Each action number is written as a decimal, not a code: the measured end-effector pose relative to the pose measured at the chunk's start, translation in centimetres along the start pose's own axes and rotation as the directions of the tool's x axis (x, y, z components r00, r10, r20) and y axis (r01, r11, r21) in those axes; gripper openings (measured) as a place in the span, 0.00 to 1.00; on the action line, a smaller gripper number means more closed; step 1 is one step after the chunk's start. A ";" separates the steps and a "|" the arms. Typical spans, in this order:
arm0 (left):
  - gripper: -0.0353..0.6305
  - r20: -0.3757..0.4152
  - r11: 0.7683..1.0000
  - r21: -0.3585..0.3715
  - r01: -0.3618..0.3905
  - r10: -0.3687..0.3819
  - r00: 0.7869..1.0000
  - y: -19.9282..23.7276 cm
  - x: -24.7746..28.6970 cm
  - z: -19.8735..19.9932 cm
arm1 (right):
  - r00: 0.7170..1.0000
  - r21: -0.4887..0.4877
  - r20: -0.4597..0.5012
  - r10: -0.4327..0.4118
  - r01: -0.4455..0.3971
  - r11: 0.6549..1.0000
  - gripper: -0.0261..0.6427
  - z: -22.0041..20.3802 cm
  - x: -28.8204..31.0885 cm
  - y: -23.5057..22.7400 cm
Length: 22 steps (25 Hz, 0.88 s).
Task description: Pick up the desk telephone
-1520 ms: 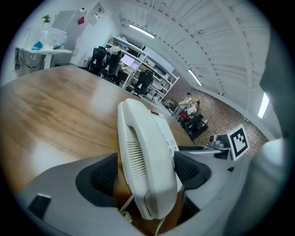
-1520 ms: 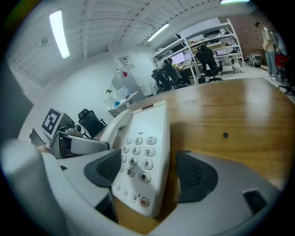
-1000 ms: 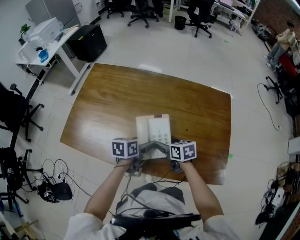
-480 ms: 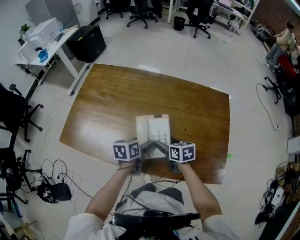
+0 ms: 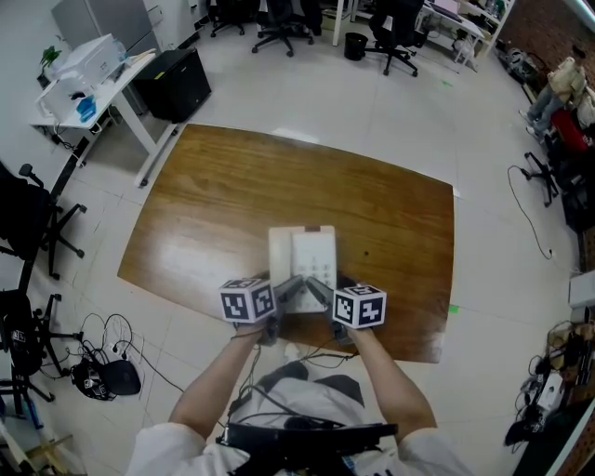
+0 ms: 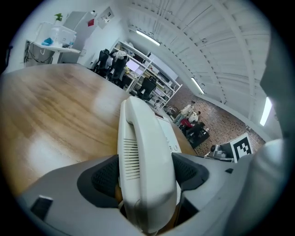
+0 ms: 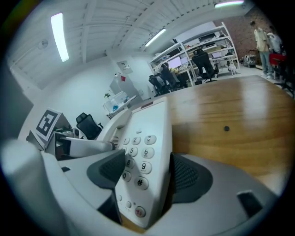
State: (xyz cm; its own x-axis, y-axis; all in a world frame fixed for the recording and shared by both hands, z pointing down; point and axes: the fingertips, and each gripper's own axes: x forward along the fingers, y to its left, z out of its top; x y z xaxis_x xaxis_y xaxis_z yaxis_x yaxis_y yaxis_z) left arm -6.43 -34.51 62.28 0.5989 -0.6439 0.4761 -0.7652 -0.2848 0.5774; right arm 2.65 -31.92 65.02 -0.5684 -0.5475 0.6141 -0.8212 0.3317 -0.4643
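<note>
A white desk telephone (image 5: 305,256) lies on the wooden table (image 5: 232,195), near its front edge. My left gripper (image 5: 290,288) has its jaws round the near end of the handset (image 6: 143,152); they are closing, and both dark pads (image 6: 107,175) touch the handset's sides. My right gripper (image 5: 318,290) straddles the keypad half (image 7: 147,138). Its jaws are closing too, with one pad (image 7: 186,177) against the phone's right side and the other over the keypad's left edge. In the right gripper view, the left gripper (image 7: 87,146) shows beside the handset.
The phone is close to the table's near edge (image 5: 279,339). A white desk with a printer (image 5: 88,70) and a black cabinet (image 5: 177,84) stand at the far left. Office chairs (image 5: 284,28) line the back. Cables (image 5: 112,372) lie on the floor at the left.
Both pairs of jaws have drawn in against the phone's near end. The two marker cubes have hardly shifted, and the phone lies where it was.
</note>
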 end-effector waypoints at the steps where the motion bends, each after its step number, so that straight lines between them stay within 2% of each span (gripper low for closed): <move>1: 0.57 0.010 1.000 0.009 -0.002 0.002 1.000 -0.2 -0.2 0.2 | 1.000 0.001 0.009 0.003 -0.003 1.000 0.53 0.1 -0.2 0.2; 6: 0.57 0.065 0.999 0.033 0.004 -0.006 0.998 -1.2 -1.6 1.7 | 0.998 -0.033 0.058 -0.012 0.014 0.999 0.52 1.3 -1.3 0.8; 11: 0.57 0.142 0.997 0.079 0.016 -0.028 0.990 -3.6 -3.5 4.4 | 0.990 -0.084 0.139 0.012 -0.001 0.996 0.52 4.3 -3.5 2.6; 22: 0.56 0.335 0.976 0.218 0.021 -0.095 0.938 -10.0 -9.7 10.9 | 0.941 -0.219 0.331 0.071 0.004 0.976 0.52 10.9 -9.9 8.0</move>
State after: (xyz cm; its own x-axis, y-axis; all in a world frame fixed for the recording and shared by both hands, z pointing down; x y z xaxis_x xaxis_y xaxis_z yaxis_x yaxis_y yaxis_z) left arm -7.13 -33.13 44.64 0.5550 -0.8143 0.1698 -0.7857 -0.4461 0.4286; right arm 2.30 -32.26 48.25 -0.5763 -0.7459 0.3339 -0.8144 0.4899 -0.3111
